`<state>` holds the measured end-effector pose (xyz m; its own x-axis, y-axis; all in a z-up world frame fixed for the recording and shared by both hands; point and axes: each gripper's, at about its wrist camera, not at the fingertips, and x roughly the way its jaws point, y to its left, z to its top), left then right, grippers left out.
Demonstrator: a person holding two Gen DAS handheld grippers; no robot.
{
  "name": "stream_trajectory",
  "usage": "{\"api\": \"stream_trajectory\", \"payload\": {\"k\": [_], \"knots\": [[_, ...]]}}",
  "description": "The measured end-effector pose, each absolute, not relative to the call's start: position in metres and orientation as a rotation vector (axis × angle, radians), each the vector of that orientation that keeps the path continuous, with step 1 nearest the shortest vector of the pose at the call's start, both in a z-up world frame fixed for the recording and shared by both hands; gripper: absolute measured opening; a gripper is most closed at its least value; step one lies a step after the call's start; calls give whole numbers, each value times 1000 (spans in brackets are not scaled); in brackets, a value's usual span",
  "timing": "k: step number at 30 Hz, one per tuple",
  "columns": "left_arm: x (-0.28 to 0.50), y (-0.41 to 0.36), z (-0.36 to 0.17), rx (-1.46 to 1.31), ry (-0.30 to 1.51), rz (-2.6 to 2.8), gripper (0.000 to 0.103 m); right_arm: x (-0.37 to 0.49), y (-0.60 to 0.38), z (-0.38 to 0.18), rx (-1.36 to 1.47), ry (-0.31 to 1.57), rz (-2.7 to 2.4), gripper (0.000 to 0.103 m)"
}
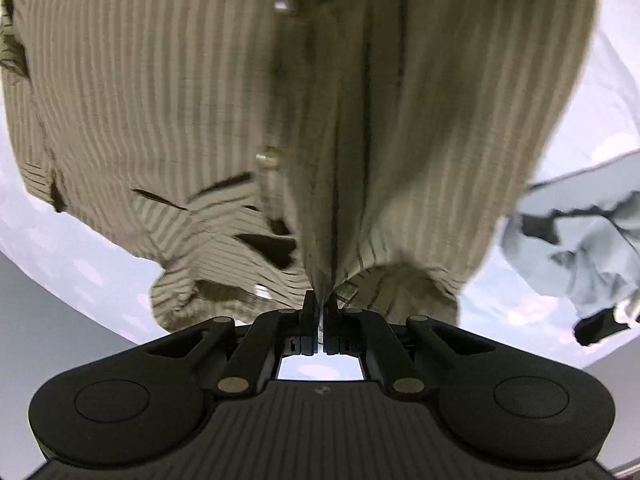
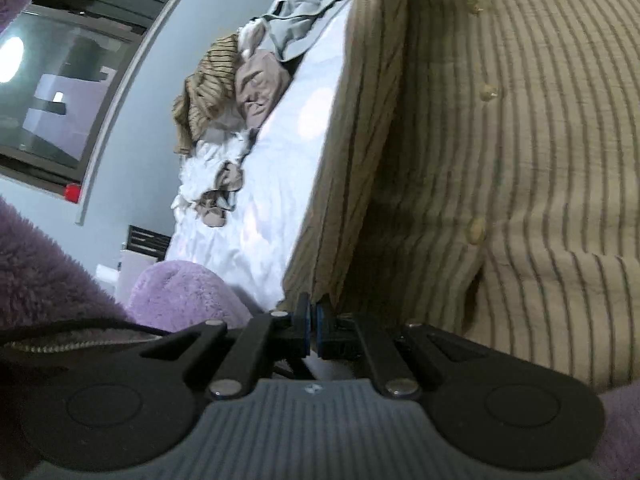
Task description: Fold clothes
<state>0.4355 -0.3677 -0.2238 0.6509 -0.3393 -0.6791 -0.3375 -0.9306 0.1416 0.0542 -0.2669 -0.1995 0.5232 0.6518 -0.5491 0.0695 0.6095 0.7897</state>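
A beige striped button shirt (image 1: 168, 80) hangs in front of the left wrist camera and fills most of the view. My left gripper (image 1: 320, 304) is shut on a pinched fold of its cloth beside the button strip. In the right wrist view the same striped shirt (image 2: 520, 160) fills the right half, buttons running down it. My right gripper (image 2: 313, 306) is shut on the shirt's edge at its lower left. The shirt is lifted above the white bed sheet (image 2: 272, 208).
A pale grey-blue garment (image 1: 580, 248) lies crumpled on the sheet at the right. A heap of clothes (image 2: 240, 80), striped, pink-beige and grey, lies further along the bed. A person's fluffy purple sleeve (image 2: 180, 292) is close at the left. A grey wall and window (image 2: 48, 92) stand behind.
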Motion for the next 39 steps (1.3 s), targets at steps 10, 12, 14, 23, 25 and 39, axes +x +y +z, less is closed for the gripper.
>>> {"api": "stream_trajectory", "payload": {"k": [10,12,14,23,25,39], "knots": [[469,-289,-219,3054,-442,-1142,0,71,-244,-202,884,943,549,4],[470,-297,-219,3062,-475,-1139,0,74,-243,-204,896,941,563,4],[464,-319,-223,3037,-535,-1155,0,71,-248,-207,909,942,551,4],[420,-405,-253,2937,-741,-1255,0,61,-269,-217,962,941,500,4],[416,-413,-260,2924,-745,-1269,0,58,-274,-219,974,941,488,4],[401,-420,-240,2468,-456,-1169,50,51,-286,-230,985,984,410,4]]}}
